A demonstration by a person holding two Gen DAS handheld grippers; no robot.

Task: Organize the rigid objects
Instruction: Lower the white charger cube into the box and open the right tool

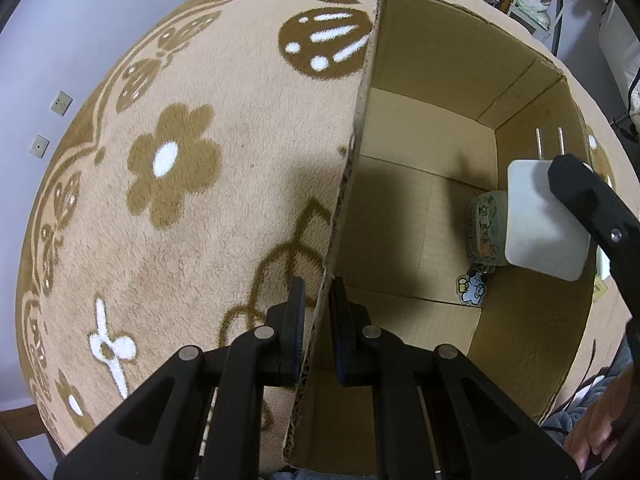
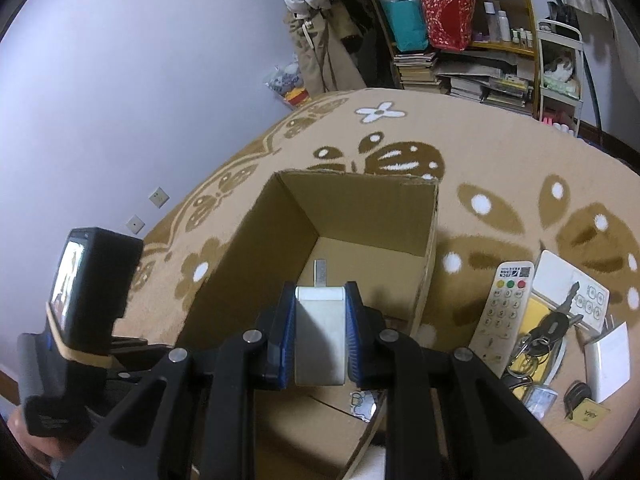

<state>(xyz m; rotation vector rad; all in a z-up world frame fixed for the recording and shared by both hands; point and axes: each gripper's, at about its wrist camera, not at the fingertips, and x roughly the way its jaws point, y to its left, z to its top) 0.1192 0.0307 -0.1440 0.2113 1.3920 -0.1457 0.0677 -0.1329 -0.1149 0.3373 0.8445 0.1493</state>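
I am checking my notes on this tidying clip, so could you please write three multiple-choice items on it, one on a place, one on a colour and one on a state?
1. Where does the left gripper hold?
A. the cardboard box's side wall
B. the remote control
C. a bunch of keys

2. What colour is the plug adapter in the right gripper?
A. red
B. white
C. black

3. How is the adapter placed?
A. lying on the carpet
B. resting on the box floor
C. held above the open box

Answers: 1 A, its fingers pinch the wall's edge. 2 B, its body is white. 3 C, the fingers clamp it over the box.
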